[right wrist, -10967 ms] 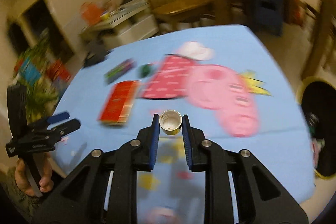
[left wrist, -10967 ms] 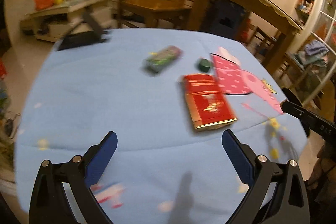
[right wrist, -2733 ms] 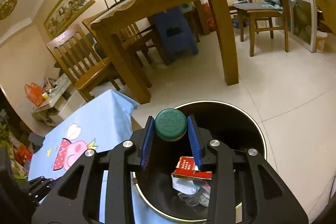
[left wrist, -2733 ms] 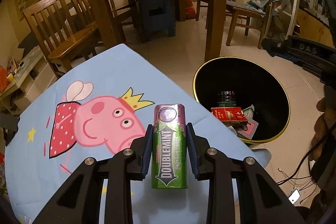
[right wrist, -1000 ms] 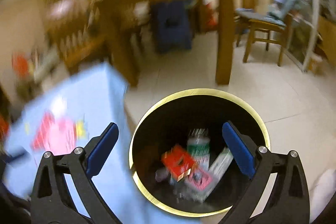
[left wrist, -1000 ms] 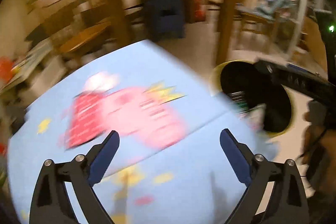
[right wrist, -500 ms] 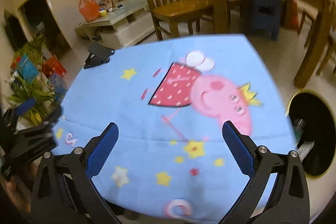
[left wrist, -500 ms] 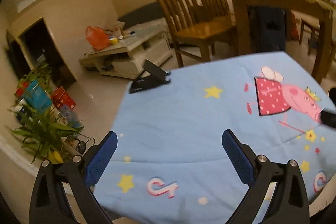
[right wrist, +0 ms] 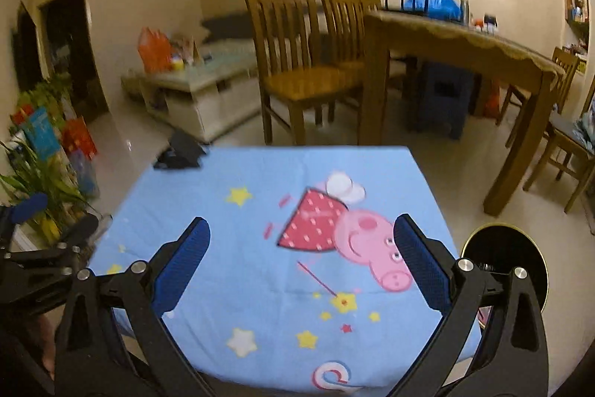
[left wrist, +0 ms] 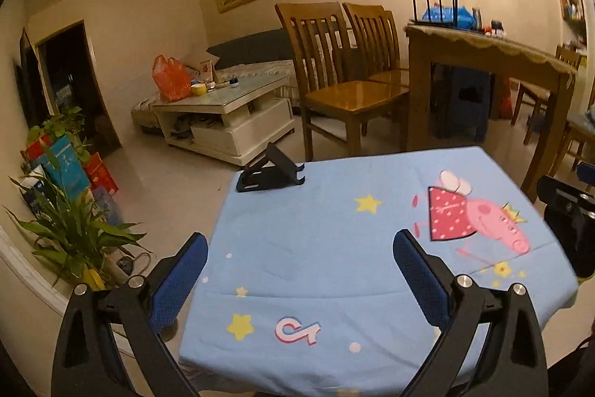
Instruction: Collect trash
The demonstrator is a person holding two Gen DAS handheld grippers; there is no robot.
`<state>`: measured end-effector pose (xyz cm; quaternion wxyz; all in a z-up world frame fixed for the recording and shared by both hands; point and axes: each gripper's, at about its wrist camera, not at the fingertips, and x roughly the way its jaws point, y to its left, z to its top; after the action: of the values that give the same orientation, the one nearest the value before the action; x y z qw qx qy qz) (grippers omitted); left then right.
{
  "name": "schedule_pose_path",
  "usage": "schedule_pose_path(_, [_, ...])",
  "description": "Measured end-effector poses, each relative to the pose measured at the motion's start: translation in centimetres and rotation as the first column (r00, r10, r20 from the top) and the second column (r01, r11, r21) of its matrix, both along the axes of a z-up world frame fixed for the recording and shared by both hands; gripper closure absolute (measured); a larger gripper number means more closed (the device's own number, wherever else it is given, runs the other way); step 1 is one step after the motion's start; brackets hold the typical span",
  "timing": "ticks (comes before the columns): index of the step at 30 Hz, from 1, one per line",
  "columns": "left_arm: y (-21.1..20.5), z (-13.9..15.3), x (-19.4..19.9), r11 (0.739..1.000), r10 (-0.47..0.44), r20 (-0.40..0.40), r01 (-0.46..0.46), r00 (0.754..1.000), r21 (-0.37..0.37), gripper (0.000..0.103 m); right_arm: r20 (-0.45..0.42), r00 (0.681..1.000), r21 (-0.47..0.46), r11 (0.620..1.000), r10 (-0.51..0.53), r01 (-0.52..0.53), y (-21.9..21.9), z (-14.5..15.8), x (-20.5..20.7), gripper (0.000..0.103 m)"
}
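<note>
Left gripper (left wrist: 300, 276): jaws spread wide, nothing between them; blue pads at lower left and lower right of the left wrist view, held above the near edge of the desk.

Right gripper (right wrist: 301, 266): jaws likewise spread wide and empty; blue pads framing the lower centre of the right wrist view. Its black body also showed at the right edge of the left wrist view.

Desk (left wrist: 316, 240): covered by a light blue cloth printed with a pink cartoon pig (right wrist: 357, 240), yellow stars and small dots. No loose trash was visible on the cloth in either view.

Phone stand (left wrist: 269, 170): black, folding, propped at the far left corner of the desk, upper centre-left of the left wrist view.

Trash bin (right wrist: 520, 244): round, black inside with a gold rim, on the floor just beside the desk's right edge, lower right of the right wrist view; largely hidden behind the gripper's right finger, contents too dark to make out.

Surroundings: wooden chairs (left wrist: 334, 69) and a wooden dining table (left wrist: 483, 51) beyond the desk, upper right; white coffee table (left wrist: 223, 114) with an orange bag (left wrist: 171, 79), centre left; potted plant (left wrist: 70, 233) at left edge.
</note>
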<state>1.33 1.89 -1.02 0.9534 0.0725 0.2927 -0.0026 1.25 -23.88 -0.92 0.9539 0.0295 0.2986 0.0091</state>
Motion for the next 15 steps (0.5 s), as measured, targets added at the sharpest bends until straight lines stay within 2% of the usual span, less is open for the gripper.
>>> schedule_pose_path(2, [0.1, 0.1, 0.0, 1.0, 0.002, -0.003, -0.002, 1.0, -0.022, 0.007, -0.001, 1.0, -0.036, 0.999, 0.024, -0.024, 0.7, -0.1, -0.2, 0.005])
schedule_pose_path(4, [0.1, -0.1, 0.1, 0.999, 0.0, -0.014, 0.0, 1.0, -0.032, 0.007, -0.059, 0.996, -0.052, 0.996, 0.065, -0.068, 1.8, -1.2, 0.1, 0.005])
schedule_pose_path(6, [0.1, -0.3, 0.2, 0.999, -0.008, -0.026, 0.007, 1.0, -0.039, 0.007, -0.083, 0.993, -0.016, 0.996, 0.087, -0.089, 2.2, -2.0, 0.1, 0.005])
schedule_pose_path(8, [0.0, -0.4, 0.1, 0.999, -0.016, -0.033, 0.015, 0.999, -0.05, 0.007, -0.047, 0.995, 0.009, 0.996, 0.092, -0.092, 2.3, -1.4, -0.6, 0.005])
schedule_pose_path(12, [-0.1, -0.1, -0.2, 0.999, -0.018, -0.021, 0.017, 1.0, -0.051, 0.007, 0.014, 0.997, -0.065, 0.995, 0.08, -0.079, 2.9, 0.2, -1.5, 0.005])
schedule_pose_path(15, [0.0, 0.0, -0.4, 0.997, -0.019, -0.018, 0.017, 1.0, -0.07, 0.007, -0.002, 0.996, 0.012, 0.996, 0.093, -0.093, 2.2, 0.0, -1.6, 0.005])
